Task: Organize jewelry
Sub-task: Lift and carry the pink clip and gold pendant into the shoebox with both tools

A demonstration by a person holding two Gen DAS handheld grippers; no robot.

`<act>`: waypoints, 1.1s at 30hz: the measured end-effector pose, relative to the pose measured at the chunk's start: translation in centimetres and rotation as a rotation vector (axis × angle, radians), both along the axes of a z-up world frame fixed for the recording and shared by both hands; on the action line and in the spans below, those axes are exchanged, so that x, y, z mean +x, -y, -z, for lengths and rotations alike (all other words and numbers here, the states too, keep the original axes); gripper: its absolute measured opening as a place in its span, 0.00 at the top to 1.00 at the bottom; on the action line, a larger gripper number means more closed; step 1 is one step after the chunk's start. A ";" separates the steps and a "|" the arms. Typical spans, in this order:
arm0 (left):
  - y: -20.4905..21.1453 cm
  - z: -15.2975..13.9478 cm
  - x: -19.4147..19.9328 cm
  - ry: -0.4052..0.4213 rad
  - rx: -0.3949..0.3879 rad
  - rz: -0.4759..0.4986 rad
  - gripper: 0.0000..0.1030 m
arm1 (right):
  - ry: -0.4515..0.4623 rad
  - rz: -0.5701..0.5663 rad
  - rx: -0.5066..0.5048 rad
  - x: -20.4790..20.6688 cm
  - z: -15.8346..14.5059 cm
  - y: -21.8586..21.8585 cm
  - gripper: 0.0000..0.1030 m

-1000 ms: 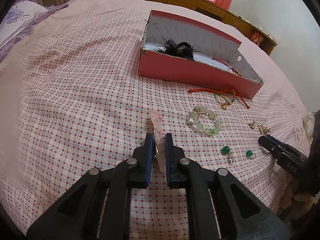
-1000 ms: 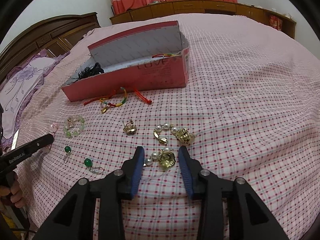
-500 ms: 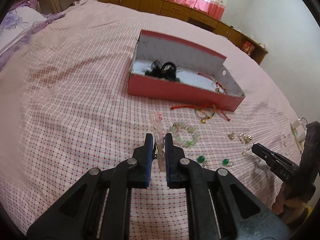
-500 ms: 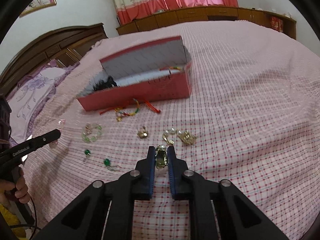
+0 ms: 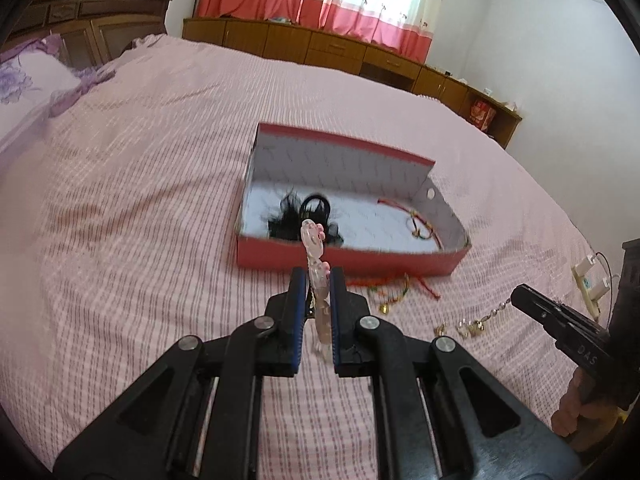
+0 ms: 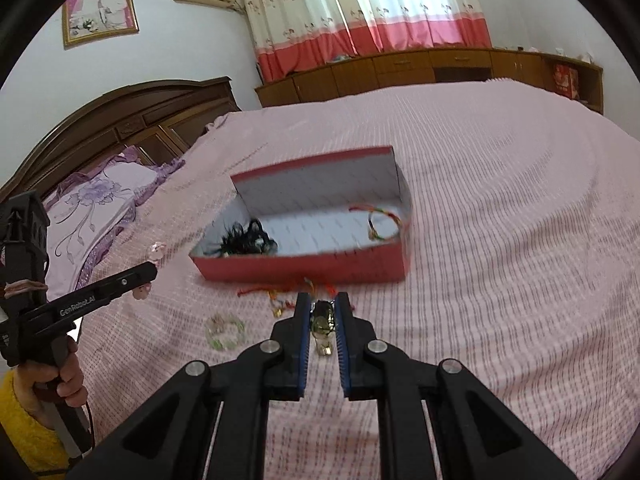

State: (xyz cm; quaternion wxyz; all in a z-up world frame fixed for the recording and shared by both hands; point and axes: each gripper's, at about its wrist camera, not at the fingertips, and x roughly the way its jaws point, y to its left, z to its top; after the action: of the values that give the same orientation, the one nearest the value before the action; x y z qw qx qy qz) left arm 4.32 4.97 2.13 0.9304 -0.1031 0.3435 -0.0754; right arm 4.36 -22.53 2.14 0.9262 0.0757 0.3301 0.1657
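Observation:
My left gripper (image 5: 317,280) is shut on a clear pink hair clip (image 5: 314,248) and holds it in the air in front of the open red box (image 5: 344,258). My right gripper (image 6: 323,306) is shut on a gold pearl earring (image 6: 323,318), also lifted, facing the red box (image 6: 304,270). The box holds a black feather hair tie (image 5: 304,216) and a red cord bracelet (image 5: 416,224). On the bed lie a red cord bracelet (image 5: 390,292), gold earrings (image 5: 472,326) and a green bead bracelet (image 6: 225,330).
The pink checked bedspread (image 5: 120,220) covers the whole bed. A purple flowered pillow (image 6: 96,208) and wooden headboard (image 6: 120,120) are at the left. Low wooden cabinets (image 6: 400,66) run under the curtains. A wall socket (image 5: 588,284) is at the right.
Both grippers have risen off the bed and tilted toward the box. The right gripper closed on the gold earring and lifted it. The left kept hold of the hair clip.

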 end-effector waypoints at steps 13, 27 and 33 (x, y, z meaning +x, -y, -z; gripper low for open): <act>0.6 -0.4 6.6 0.063 0.002 0.000 0.97 | 0.080 -0.010 -0.006 6.4 -1.9 -1.8 0.87; 0.3 2.5 13.7 0.064 0.001 -0.038 0.97 | 0.077 0.066 -0.056 13.8 1.1 -2.0 0.87; 0.8 4.5 15.9 -0.008 0.025 -0.037 0.97 | 0.007 0.082 -0.085 16.4 3.3 -1.8 0.87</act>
State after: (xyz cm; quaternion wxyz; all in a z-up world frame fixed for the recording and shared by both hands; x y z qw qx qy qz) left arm 20.21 4.14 -2.32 0.9315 -0.0980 0.3462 -0.0534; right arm 20.75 -20.70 -1.18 0.9357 0.0492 0.3304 0.1138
